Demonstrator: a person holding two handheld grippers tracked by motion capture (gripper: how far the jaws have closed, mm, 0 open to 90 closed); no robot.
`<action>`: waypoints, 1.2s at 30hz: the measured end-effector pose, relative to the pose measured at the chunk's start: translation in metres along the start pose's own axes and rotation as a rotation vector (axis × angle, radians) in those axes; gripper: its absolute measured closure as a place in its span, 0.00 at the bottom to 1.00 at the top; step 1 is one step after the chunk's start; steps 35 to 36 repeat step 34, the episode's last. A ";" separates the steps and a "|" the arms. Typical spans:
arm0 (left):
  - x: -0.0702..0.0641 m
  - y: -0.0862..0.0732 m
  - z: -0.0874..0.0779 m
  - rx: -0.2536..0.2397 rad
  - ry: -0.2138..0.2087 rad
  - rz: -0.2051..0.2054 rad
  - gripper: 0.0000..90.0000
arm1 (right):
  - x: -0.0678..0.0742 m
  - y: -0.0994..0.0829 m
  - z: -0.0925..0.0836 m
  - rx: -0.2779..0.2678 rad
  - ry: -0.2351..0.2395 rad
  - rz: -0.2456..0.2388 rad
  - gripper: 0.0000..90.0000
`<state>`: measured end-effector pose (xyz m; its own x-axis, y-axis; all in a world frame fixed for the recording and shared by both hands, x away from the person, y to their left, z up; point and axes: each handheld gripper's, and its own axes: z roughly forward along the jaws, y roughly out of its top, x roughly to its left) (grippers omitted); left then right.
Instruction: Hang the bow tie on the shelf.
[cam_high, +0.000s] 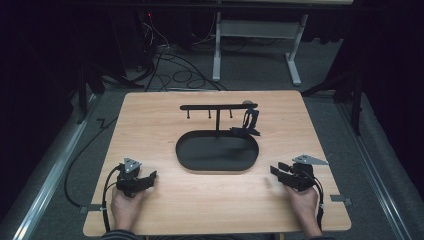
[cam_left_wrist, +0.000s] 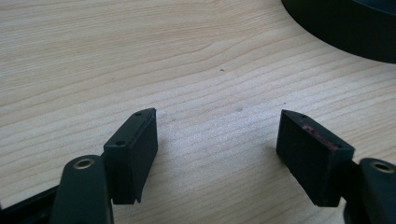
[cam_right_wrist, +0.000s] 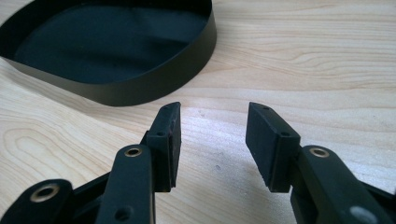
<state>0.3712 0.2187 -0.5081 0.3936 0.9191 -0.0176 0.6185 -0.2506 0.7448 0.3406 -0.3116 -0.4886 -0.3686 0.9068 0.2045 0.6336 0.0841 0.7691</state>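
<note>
A black oval tray forms the base of a stand in the middle of the wooden table. From it rises a thin post with a black crossbar carrying small hooks. A dark item hangs from the bar's right end; what it is I cannot tell. My left gripper rests near the front left of the table, open and empty. My right gripper rests at the front right, open with bare wood between its jaws. The tray's wall lies just ahead of it.
The tray's edge shows at the top right of the left gripper view. Cables and a white frame's legs lie on the floor beyond the table. Metal rails run along both sides.
</note>
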 end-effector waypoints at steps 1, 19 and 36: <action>0.000 0.000 0.000 0.000 0.000 0.000 0.33 | 0.000 0.000 0.001 0.005 -0.003 0.002 0.64; 0.000 0.000 0.000 0.000 0.000 0.000 0.33 | 0.008 -0.004 0.015 0.062 -0.107 -0.098 0.60; 0.000 0.000 0.000 -0.001 0.000 0.001 0.33 | 0.015 -0.005 0.020 0.078 -0.156 -0.155 0.53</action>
